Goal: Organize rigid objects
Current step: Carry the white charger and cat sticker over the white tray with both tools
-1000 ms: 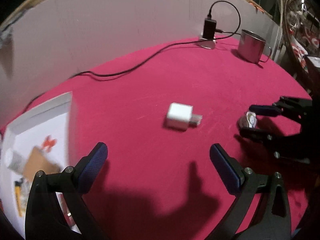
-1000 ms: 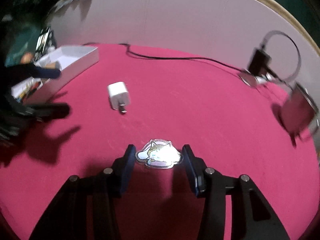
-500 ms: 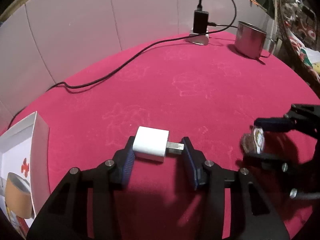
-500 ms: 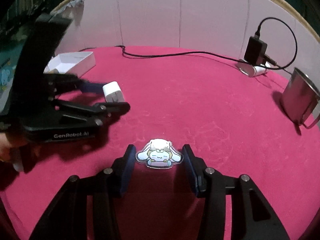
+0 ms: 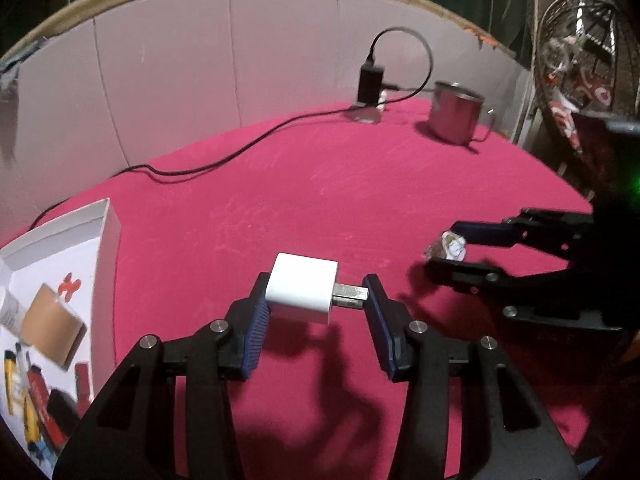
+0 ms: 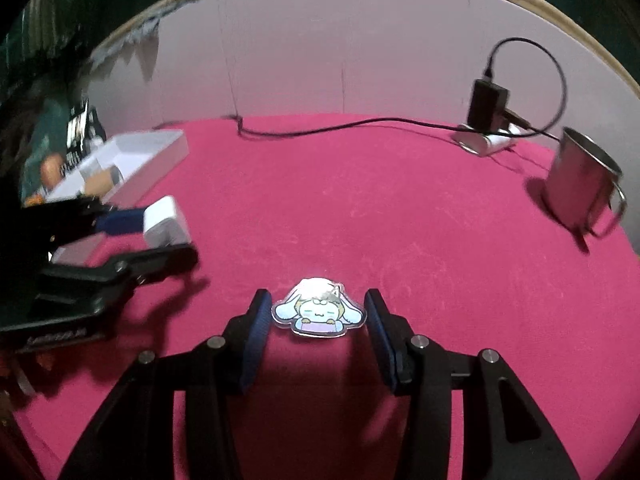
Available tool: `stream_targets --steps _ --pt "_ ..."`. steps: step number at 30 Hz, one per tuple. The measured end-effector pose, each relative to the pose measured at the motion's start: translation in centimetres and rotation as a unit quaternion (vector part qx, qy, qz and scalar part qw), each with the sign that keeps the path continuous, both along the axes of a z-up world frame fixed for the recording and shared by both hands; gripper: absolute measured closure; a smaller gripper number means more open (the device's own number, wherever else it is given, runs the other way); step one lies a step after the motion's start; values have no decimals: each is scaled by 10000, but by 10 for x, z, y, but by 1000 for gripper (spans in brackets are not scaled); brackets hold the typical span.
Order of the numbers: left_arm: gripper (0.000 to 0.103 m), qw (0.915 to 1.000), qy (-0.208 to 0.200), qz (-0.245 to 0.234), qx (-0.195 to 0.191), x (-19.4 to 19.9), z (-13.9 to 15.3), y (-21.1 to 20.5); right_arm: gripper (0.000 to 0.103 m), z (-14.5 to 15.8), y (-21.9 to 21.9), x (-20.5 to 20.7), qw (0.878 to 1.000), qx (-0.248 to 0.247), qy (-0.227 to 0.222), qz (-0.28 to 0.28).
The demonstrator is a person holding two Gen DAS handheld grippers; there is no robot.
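Observation:
My left gripper (image 5: pixel 316 300) is shut on a white USB charger (image 5: pixel 302 287), gripped end to end by its body and metal plug, held above the red tabletop. It also shows in the right wrist view (image 6: pixel 166 226). My right gripper (image 6: pixel 316 318) is shut on a flat cartoon-dog charm (image 6: pixel 319 313); in the left wrist view the charm (image 5: pixel 448 245) sits between the right gripper's fingers at the right. A white open box (image 5: pixel 60 280) with several small items lies at the left; it shows in the right wrist view (image 6: pixel 136 160).
A steel mug (image 5: pixel 456 122) stands at the back right. A black plug on a white base (image 5: pixel 370 88) stands beside it, and its black cable (image 5: pixel 224 160) runs left across the red cloth (image 5: pixel 320 200). A pale curved wall rings the table.
My left gripper closed on the white charger and lifted it off the cloth. My right gripper kept its hold on the charm and rose slightly.

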State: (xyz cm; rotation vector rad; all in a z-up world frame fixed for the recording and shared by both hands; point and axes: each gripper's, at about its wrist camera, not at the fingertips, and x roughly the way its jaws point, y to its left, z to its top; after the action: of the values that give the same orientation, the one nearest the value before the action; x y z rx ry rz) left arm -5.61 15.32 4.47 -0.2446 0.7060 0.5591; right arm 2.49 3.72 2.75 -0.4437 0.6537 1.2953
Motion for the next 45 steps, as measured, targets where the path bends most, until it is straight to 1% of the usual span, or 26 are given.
stream_targets --steps 5,8,14,23,30,45 --pt "58 9997 -222 21 55 -18 13 -17 56 12 -26 -14 9993 355 116 -96" --pt "58 9993 -256 89 257 -32 19 -27 56 25 -40 -15 9975 624 230 -232" --pt "58 9980 -477 323 252 -58 31 -31 56 39 -51 -21 9959 830 204 -281" --pt "58 9960 -646 513 354 -88 42 -41 56 57 -53 -42 9942 1053 110 -189" --pt "58 9941 -769 636 425 -102 49 -43 56 69 -55 -54 9924 1222 37 -105" --pt "58 9906 -947 862 472 -127 60 -38 56 74 -47 -64 9927 1200 47 -51"
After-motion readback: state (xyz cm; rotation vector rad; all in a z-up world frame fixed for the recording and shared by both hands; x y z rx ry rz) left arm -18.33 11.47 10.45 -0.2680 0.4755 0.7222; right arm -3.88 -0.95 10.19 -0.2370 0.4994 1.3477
